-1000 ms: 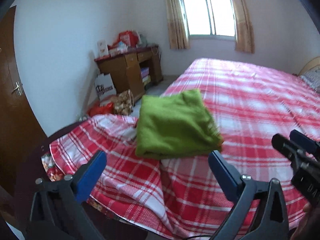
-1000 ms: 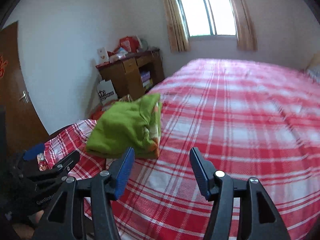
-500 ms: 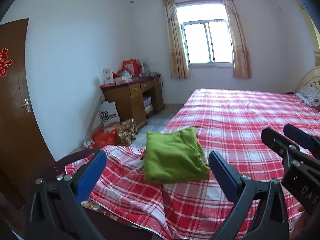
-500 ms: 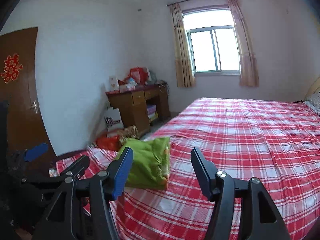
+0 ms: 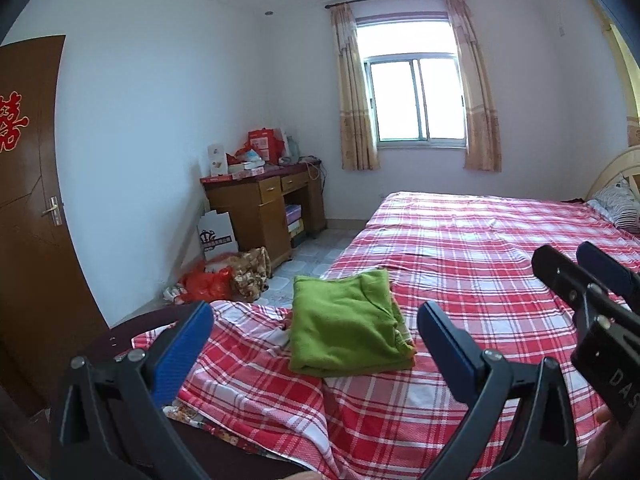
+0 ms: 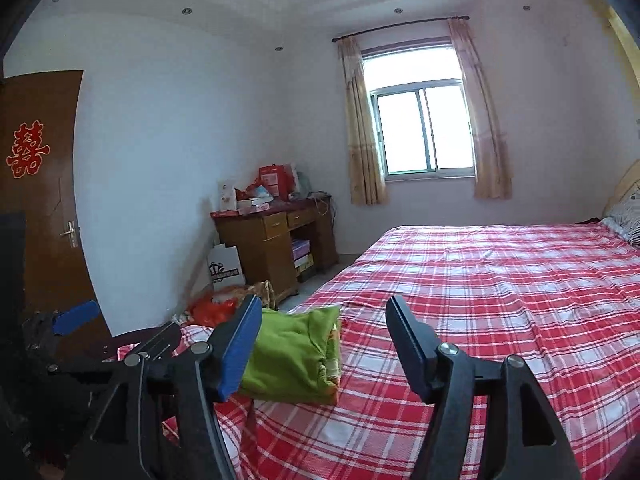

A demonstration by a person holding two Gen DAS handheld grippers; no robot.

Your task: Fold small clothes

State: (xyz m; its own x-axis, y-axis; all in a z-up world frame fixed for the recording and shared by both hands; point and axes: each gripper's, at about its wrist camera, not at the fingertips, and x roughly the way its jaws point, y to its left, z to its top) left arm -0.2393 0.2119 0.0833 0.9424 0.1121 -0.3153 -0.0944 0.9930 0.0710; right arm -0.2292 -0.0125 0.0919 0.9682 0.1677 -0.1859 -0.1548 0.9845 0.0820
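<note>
left tongs [image 5: 312, 334]: spread wide, gripping nothing, held level over the bed's near corner
right tongs [image 6: 322, 342]: same deal, gaping and empty (blue ribbed pads on both)
green garment [image 5: 346, 324]: fuzzy fleece, folded into a chunky square on the bed [image 5: 480, 264], ahead of both tongs, untouched
sheet: red-white plaid, rumpled near the corner
since a second ago: both tongs pulled back and tilted up, garment looks smaller
</note>
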